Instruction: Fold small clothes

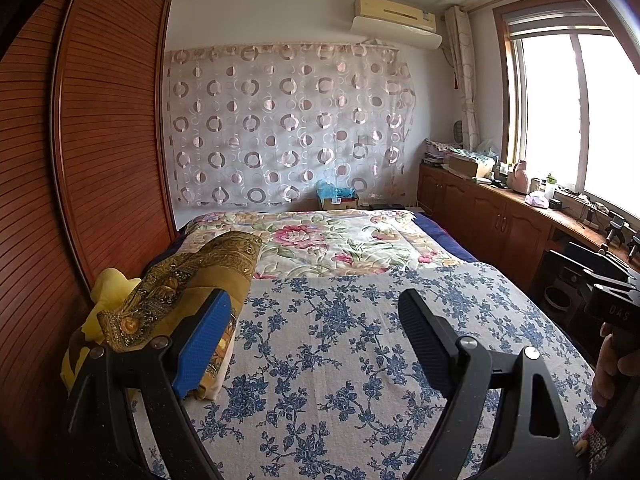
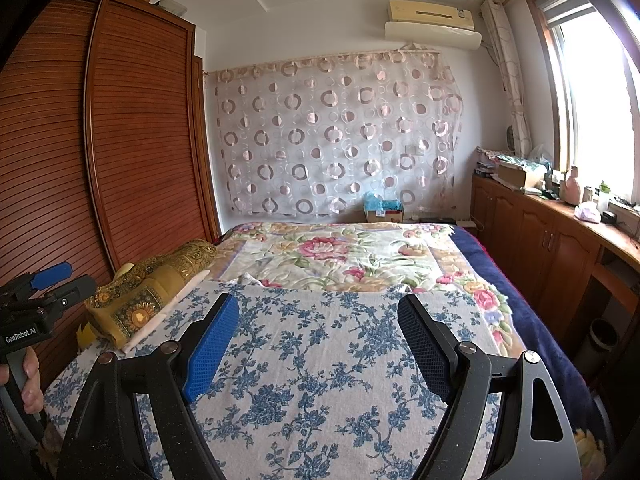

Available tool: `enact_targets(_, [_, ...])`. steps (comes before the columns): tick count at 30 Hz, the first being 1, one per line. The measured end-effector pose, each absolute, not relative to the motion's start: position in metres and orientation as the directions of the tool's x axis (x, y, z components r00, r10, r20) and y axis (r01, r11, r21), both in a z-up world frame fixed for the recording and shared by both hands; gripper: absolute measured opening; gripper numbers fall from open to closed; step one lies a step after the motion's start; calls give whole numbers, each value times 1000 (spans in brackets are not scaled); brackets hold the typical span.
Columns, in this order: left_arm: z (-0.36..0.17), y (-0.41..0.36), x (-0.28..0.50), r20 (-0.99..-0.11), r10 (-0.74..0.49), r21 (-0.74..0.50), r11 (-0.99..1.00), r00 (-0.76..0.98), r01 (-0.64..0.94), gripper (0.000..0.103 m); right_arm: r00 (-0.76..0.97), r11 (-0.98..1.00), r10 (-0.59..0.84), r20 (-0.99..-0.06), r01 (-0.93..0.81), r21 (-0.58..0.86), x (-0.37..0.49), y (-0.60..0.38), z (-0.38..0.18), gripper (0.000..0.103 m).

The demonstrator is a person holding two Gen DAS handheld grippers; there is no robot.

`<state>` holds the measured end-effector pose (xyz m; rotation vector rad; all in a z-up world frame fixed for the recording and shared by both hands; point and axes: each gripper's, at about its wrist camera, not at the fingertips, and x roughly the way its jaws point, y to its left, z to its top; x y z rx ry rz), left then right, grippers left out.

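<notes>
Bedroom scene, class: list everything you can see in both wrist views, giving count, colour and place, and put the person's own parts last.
blue-flowered sheet: one, white and blue, near half of the bed
rose-patterned quilt: one, cream, pink and green, far half of the bed
gold cloth pile: one heap, gold and yellow, left edge of the bed by the wardrobe
wardrobe: one, brown slatted doors, left wall
circle curtain: one, pale pink, far wall
air conditioner: one, cream, high on the far wall
cabinets: one row, brown, cluttered top, under the window
left gripper: black, blue pads, jaws open, empty
right gripper: black, blue pads, jaws open, empty
</notes>
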<state>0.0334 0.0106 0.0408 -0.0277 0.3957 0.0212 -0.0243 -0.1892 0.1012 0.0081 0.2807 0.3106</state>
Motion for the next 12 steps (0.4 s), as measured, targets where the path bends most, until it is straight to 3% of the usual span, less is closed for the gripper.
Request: enact_targets(12, [40, 10, 33, -386, 16, -22, 999, 922, -27, 86, 913, 953, 301, -275, -298, 52, -23, -189, 102, 83])
